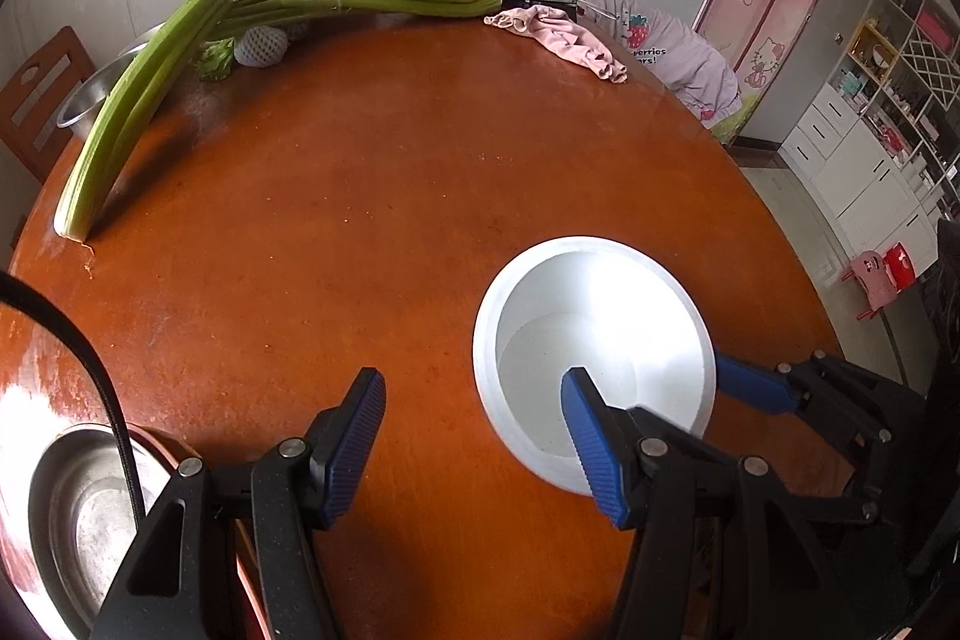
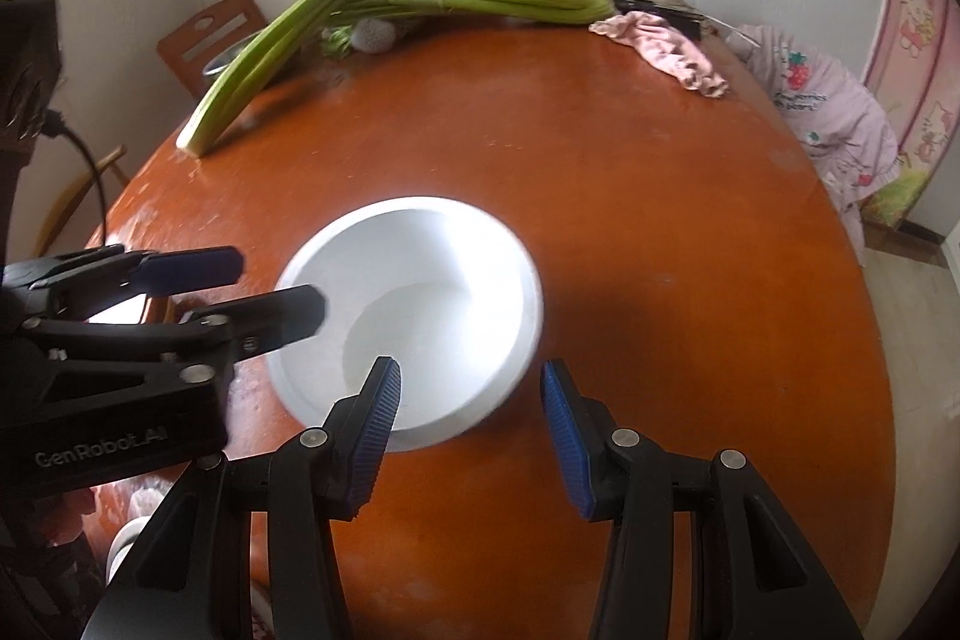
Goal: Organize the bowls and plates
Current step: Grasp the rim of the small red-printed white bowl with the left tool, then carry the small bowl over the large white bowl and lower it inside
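1. We see only part of the steel bowl [image 1: 78,514] at the lower left of the left wrist view; a black cable and the gripper's frame cross over it.
2. Our right wrist view is blurred around the left gripper [image 2: 264,289], so we cannot tell whether its nearer finger touches the white bowl [image 2: 420,316].
3. The white bowl is round, matte and deep, with a broad flat rim, resting on the glossy reddish-brown round table [image 1: 372,196].
4. Our left gripper [image 1: 474,430] stands apart, its right ribbed blue pad inside the bowl, its left pad over bare table.
5. Our right gripper [image 2: 471,418] is also apart, straddling the bowl's near rim, clamping nothing.
6. Long celery stalks [image 1: 180,40] lie at the far edge.
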`<action>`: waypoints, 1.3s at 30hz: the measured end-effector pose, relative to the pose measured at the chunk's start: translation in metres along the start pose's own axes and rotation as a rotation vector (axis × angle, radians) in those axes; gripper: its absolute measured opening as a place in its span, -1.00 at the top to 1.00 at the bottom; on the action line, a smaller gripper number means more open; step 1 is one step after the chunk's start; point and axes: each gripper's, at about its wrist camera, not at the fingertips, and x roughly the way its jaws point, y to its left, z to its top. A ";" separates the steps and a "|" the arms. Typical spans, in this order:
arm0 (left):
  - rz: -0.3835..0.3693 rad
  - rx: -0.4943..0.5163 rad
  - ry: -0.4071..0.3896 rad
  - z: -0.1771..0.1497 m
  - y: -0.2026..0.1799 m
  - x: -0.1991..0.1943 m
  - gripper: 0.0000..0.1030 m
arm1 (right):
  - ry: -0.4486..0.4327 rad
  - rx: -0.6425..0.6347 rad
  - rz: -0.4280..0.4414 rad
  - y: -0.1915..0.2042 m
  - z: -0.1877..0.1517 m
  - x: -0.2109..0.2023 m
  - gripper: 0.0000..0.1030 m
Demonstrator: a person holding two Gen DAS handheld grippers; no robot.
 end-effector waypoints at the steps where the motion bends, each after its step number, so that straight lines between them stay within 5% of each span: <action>1: -0.004 0.000 0.001 0.000 0.000 0.001 -0.18 | 0.005 -0.003 0.008 0.002 0.000 0.001 0.02; 14: -0.108 0.025 0.036 0.000 -0.008 0.013 -0.17 | 0.022 -0.054 0.065 0.018 -0.004 0.003 0.01; 39: -0.069 0.082 -0.161 -0.024 -0.021 -0.089 -0.17 | -0.118 -0.079 0.101 0.047 -0.014 -0.074 0.00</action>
